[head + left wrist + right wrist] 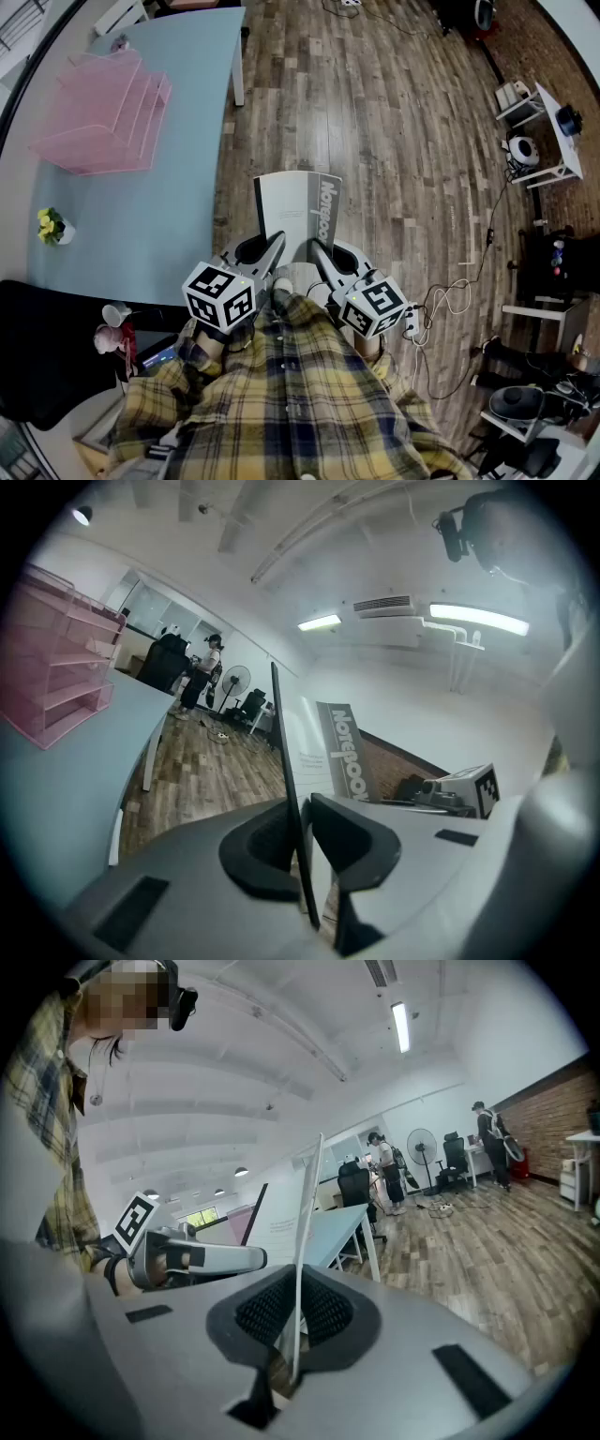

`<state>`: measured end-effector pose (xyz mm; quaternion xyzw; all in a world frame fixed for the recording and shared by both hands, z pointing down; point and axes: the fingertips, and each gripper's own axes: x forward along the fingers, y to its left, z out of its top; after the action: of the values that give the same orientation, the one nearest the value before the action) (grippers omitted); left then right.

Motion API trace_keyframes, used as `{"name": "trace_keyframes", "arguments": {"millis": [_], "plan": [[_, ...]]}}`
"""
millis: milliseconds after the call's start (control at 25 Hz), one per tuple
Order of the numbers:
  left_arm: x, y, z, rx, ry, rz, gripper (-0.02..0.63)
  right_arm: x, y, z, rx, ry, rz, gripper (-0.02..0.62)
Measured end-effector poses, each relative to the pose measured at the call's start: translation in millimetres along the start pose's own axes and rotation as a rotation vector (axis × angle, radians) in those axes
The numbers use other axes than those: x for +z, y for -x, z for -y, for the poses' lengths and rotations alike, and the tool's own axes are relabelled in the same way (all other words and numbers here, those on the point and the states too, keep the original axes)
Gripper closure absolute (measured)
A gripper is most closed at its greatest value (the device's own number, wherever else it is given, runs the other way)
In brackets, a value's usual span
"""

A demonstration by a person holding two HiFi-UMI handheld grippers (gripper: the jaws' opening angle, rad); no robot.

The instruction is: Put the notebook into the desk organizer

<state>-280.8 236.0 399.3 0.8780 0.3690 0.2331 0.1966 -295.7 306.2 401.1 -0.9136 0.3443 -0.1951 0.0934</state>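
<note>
The pale blue surface [141, 216] lies at the left and carries the pink desk organizer [103, 117] at its far end. The notebook [298, 208] is not near it. It is held in the air over the wooden floor [394, 141], well apart from the organizer. The left gripper [270, 248] and the right gripper [321, 255] both have their jaws clenched on its near edge, each on a thin leaf. I judge that the leaves could spread or tear if the hands move apart, and the free far edge could catch on a tier. The grey band reads "Notebook"; the small print is unreadable.
</note>
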Motion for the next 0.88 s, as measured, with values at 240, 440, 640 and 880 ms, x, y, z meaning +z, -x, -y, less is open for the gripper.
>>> {"name": "trace_keyframes", "arguments": {"millis": [240,440,640,880], "plan": [[9.2,-9.8,12.7,-0.007,0.005,0.03,0.571,12.1,12.2,9.0,0.076,-0.039,0.052,0.578],[10.7,-18.6,22.9,0.012,0.0,0.044,0.571,16.6,21.5,18.9,0.114,-0.068,0.07,0.577],[6.4,-29.1,21.5,0.023,0.013,0.032,0.572,11.8,20.9,30.2,0.131,-0.1,0.067,0.577],[13.6,-50.7,-0.8,0.022,0.037,0.029,0.574,14.5,-3.1,52.5,0.144,-0.107,0.043,0.577]]}}
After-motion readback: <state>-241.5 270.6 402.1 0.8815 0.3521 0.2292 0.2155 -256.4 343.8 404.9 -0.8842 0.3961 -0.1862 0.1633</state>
